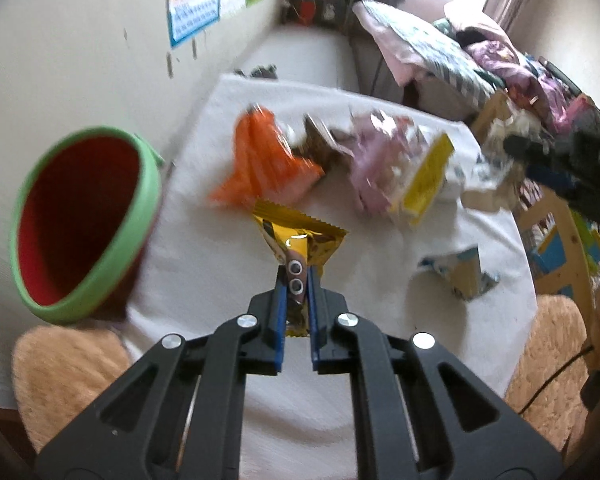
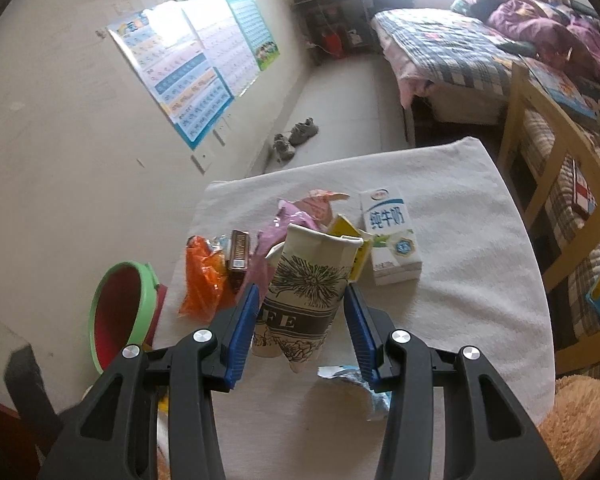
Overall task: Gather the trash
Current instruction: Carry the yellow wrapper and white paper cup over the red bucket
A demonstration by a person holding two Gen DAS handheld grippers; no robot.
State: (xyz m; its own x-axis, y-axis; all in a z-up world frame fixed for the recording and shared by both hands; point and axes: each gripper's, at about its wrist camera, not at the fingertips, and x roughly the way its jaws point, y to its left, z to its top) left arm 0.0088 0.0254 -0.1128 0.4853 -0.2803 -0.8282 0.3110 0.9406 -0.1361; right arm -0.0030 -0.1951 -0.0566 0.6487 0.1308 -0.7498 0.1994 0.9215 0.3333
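**Wrappers on a white cloth, a bin at the table's left edge**

White towelling covers the table (image 2: 460, 240), which stands in a bedroom with a checked bed (image 2: 452, 48) at the back and bright charts (image 2: 188, 72) taped to the wall. At the table's left edge sits a bin (image 1: 80, 220) with a green rim and a red inside, tilted so its mouth faces the cameras.

The left gripper (image 1: 298, 280) has its blue pads drawn narrow and pinches a yellow snack wrapper (image 1: 296, 236) by its lower end; the wrapper fans out above the fingertips, just right of the bin's mouth. Beyond it on the cloth lie an orange wrapper (image 1: 260, 164), a brown packet (image 1: 320, 140), a pink crinkled bag (image 1: 376, 160) and a yellow box (image 1: 428, 176), all blurred in this view. A silvery torn packet (image 1: 460, 276) lies apart to the right.

The right gripper (image 2: 300, 300) holds its fingers at a middling spread on either side of a crumpled paper cup (image 2: 304, 292) printed with a flower; whether the pads press the cup cannot be told, though slim gaps show at both sides. Behind the cup stands a white milk carton (image 2: 392, 236), with the yellow box just beside it and the pink bag and orange wrapper to the left.
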